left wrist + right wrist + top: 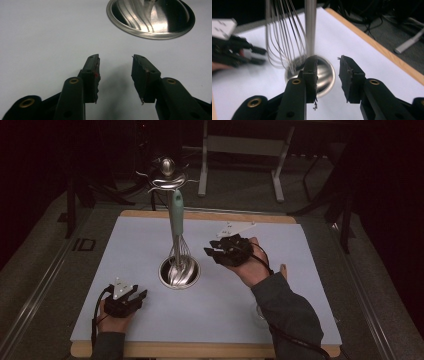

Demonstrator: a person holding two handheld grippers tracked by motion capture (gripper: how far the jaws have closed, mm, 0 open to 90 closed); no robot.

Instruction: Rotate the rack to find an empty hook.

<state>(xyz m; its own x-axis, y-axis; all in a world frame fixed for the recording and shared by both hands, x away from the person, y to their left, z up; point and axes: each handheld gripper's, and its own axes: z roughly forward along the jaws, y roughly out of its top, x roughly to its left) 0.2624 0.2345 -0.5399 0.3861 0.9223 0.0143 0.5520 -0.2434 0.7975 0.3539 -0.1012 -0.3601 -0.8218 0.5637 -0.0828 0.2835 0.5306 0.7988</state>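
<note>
Two open grippers flank the small steel bowl (179,272) at the middle of the pale mat (130,245): the left gripper (131,298) rests low and near its front-left side, jaws parted on nothing, and the right gripper (218,252) hovers just to its right, jaws also apart and empty. A teal-handled whisk (176,227) stands upright in the bowl, hanging from the rack (167,176) behind it. Judging by this, the approach step is in hand; next the right gripper must close in on the whisk's handle and clamp it.
</note>
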